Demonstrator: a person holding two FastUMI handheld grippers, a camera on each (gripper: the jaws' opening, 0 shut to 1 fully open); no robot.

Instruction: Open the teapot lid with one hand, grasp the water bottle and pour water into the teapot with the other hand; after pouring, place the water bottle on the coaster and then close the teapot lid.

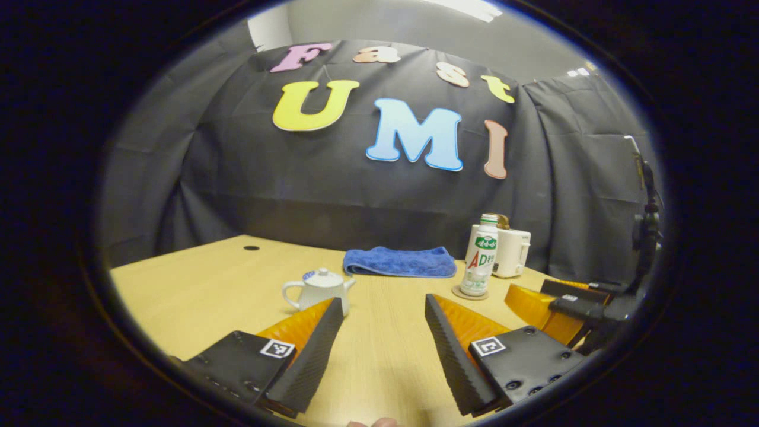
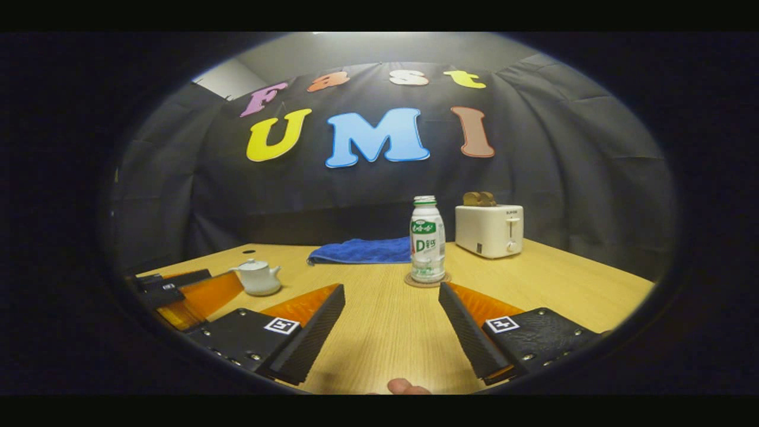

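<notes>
The pale wooden desk [image 2: 533,279] has a smooth, faintly satin top with fine straight grain. At about 10 o'clock in the right gripper view sits the small white glazed ceramic teapot [image 2: 258,277], glossy, its lid on. The white plastic water bottle [image 2: 427,247] wears a printed wrap (slightly shiny) and stands on a round, matt, cork-like coaster [image 2: 427,280]. Behind lie a folded blue cloth towel [image 2: 362,251], nappy and soft, and a smooth white plastic toaster [image 2: 490,230].
</notes>
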